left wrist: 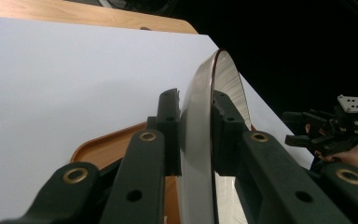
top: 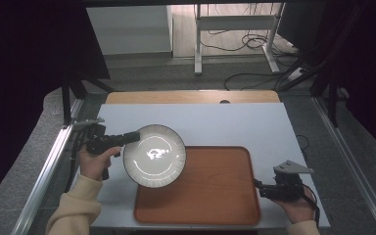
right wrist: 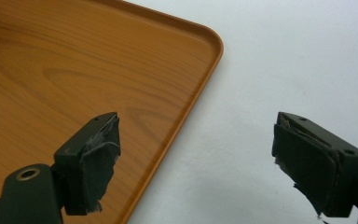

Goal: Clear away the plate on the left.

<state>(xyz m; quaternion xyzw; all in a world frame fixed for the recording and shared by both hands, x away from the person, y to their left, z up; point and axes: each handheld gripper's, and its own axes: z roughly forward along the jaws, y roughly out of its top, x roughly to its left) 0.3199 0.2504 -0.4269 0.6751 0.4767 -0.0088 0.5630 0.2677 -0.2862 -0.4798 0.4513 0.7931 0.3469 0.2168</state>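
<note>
A white ribbed plate with a dark rim sits over the far left corner of a brown wooden tray. My left gripper is shut on the plate's left rim. In the left gripper view its two black jaws pinch the plate edge-on, one pad on each face. My right gripper rests by the tray's right edge, open with nothing between its fingers. In the right gripper view, the right gripper straddles the tray rim, one jaw over the wood and the other over the table.
The white table top has a wooden strip along its far edge. Metal rails run down both sides. The right gripper and its hand appear far off in the left gripper view.
</note>
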